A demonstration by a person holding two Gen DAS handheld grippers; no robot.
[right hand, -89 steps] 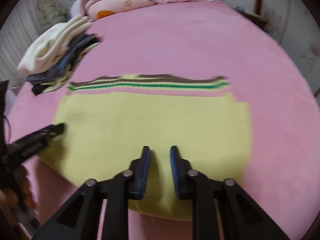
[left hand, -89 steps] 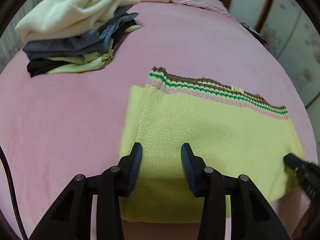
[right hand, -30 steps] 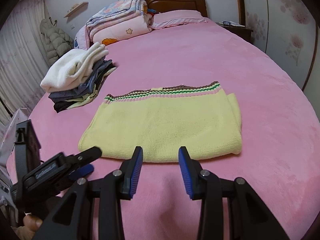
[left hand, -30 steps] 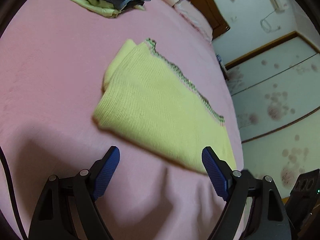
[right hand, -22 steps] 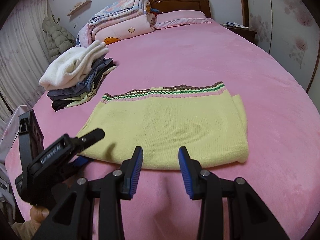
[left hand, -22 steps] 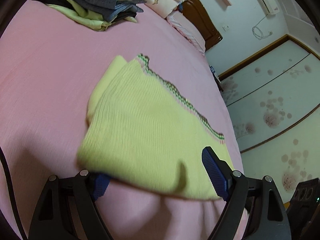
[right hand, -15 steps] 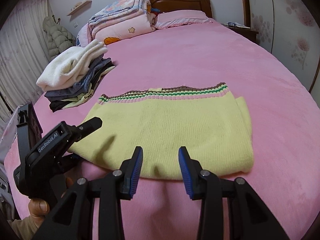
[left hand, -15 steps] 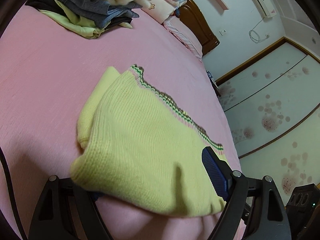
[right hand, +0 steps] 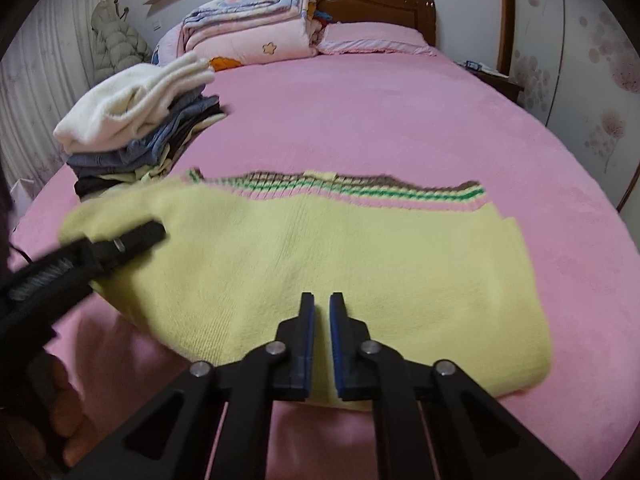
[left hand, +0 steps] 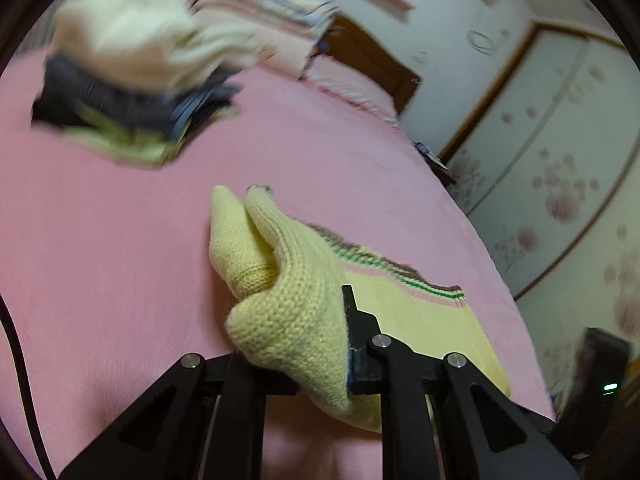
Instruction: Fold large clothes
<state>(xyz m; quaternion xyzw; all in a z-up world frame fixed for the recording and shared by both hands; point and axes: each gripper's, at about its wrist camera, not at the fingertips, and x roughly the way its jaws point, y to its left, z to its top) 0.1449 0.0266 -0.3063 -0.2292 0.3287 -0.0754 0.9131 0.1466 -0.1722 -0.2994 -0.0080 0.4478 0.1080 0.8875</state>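
Note:
A folded yellow knit sweater (right hand: 340,256) with a brown, green and pink striped hem lies on the pink bed (right hand: 400,112). My left gripper (left hand: 304,344) is shut on the sweater's left end (left hand: 288,320), which bunches up between its jaws and is raised off the bed; it also shows in the right wrist view (right hand: 136,240). My right gripper (right hand: 321,308) is nearly shut over the sweater's near edge; I cannot tell whether it pinches the cloth.
A stack of folded clothes (right hand: 136,124) topped by a white garment sits at the back left, blurred in the left wrist view (left hand: 136,72). Folded quilts (right hand: 248,24), a pillow (right hand: 372,40) and the wooden headboard (right hand: 376,4) are at the far end.
My left gripper moved onto the sweater's left end, closed on it and lifted it. My right gripper moved forward over the near edge and its jaws narrowed.

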